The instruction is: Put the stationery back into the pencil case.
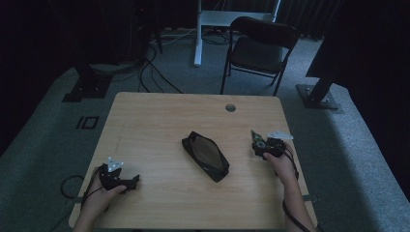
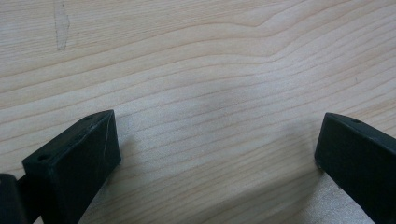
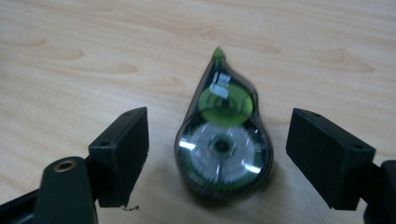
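Note:
A teardrop-shaped correction tape dispenser (image 3: 222, 140) with green and clear wheels lies flat on the wooden table (image 1: 159, 121), its tip pointing away. My right gripper (image 3: 217, 154) is open, with one jaw on each side of the dispenser and neither touching it. In the high view the dispenser (image 1: 256, 138) sits near the table's right edge, just ahead of the right gripper (image 1: 265, 146). A black zip pouch (image 1: 205, 155) lies shut at the table's middle. My left gripper (image 2: 217, 149) is open over bare wood at the front left (image 1: 131, 182).
A dark folding chair (image 1: 258, 48) and a white desk leg (image 1: 197, 34) stand beyond the table's far edge. A round cable hole (image 1: 230, 108) sits near the far edge. Black stands (image 1: 319, 92) flank the table on the carpet.

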Available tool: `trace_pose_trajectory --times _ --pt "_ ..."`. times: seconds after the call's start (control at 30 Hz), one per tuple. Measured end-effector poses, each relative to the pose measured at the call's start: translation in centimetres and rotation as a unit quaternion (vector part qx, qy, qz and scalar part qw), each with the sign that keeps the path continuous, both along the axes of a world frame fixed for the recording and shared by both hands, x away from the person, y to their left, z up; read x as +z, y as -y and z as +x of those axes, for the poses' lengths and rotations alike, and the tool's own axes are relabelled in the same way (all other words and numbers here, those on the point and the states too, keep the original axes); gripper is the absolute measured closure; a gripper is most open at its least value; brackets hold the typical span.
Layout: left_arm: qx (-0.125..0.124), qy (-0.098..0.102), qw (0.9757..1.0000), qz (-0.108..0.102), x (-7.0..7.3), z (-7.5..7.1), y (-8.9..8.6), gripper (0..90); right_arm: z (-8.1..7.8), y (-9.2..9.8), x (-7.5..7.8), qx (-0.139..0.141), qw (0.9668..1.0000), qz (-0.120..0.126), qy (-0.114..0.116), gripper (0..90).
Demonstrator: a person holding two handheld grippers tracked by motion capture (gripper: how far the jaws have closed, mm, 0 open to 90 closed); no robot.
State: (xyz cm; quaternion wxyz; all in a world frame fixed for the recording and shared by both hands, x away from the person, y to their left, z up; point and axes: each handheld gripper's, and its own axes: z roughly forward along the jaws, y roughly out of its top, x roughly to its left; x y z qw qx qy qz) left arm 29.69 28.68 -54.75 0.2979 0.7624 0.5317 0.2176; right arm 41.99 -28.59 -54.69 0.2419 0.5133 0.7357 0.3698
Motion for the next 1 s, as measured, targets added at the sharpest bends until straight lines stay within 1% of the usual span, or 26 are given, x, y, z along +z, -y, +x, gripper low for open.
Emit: trace_pose_trajectory --times 0.03,0.1,0.17,0.3,0.47,0.53,0.6,0.87,1.0 --pt "0.000 0.000 1.0000 0.000 0.00 0.00 0.00 0.2 0.39 -0.06 -0.04 -0.003 1.0000 -0.003 -0.006 21.9" --pt "0.000 0.000 1.0000 0.000 0.00 0.00 0.00 0.2 0.71 -0.27 -0.14 0.006 0.9998 -0.012 -0.017 22.4" --pt "0.000 0.000 1.0000 0.000 0.00 0.00 0.00 0.2 0.80 -0.42 -0.15 0.009 0.9997 -0.013 -0.021 22.9" --pt "0.000 0.000 1.0000 0.000 0.00 0.00 0.00 0.3 1.07 -0.60 -0.21 -0.002 0.9994 -0.013 -0.033 31.8" --pt "0.000 0.000 1.0000 0.000 0.00 0.00 0.00 0.2 1.15 -0.44 -0.20 -0.010 0.9994 -0.008 -0.032 35.1" --pt "0.000 0.000 1.0000 0.000 0.00 0.00 0.00 0.2 1.20 -0.48 -0.20 -0.008 0.9994 -0.019 -0.029 36.6" --pt "0.000 0.000 1.0000 0.000 0.00 0.00 0.00 0.2 1.19 -0.58 -0.19 -0.008 0.9994 -0.019 -0.027 40.7" --pt "0.000 0.000 1.0000 0.000 0.00 0.00 0.00 0.2 1.03 -0.72 -0.17 -0.011 0.9994 -0.019 -0.025 41.4" --pt "0.000 0.000 1.0000 0.000 0.00 0.00 0.00 0.2 0.78 -0.59 -0.10 -0.010 0.9995 -0.014 -0.028 41.5"
